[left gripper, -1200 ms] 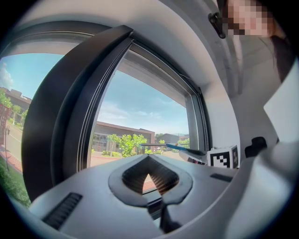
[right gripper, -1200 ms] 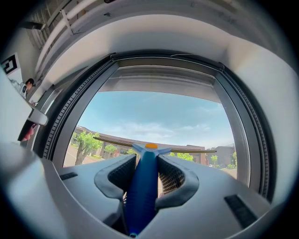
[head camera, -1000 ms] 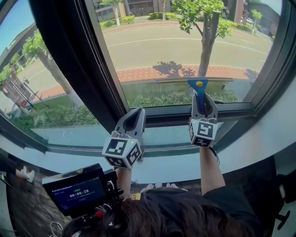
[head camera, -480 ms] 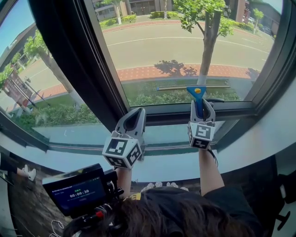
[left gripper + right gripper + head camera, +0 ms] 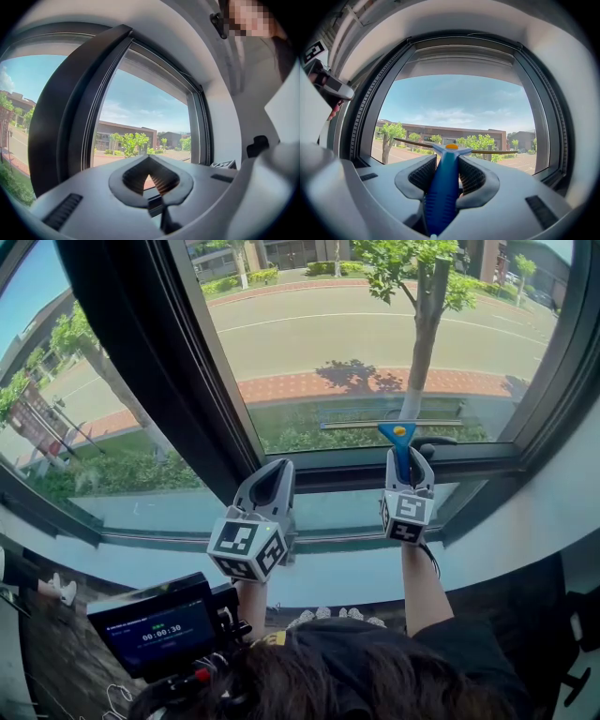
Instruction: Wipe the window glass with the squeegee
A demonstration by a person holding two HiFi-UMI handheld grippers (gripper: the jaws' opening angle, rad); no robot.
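Right tool (image 5: 410,455) hides (lower) handle of squeegee (image 5: 397,434).

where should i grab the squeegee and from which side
Take the squeegee by its blue handle, coming from its free lower end, jaws across its sides. The blade lies crosswise on the glass, so the handle is the only part standing clear. The right gripper is shut on it just this way.

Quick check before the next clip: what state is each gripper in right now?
The left gripper is shut, with nothing between its jaws.
The right gripper is shut on the squeegee, gripping its blue handle.
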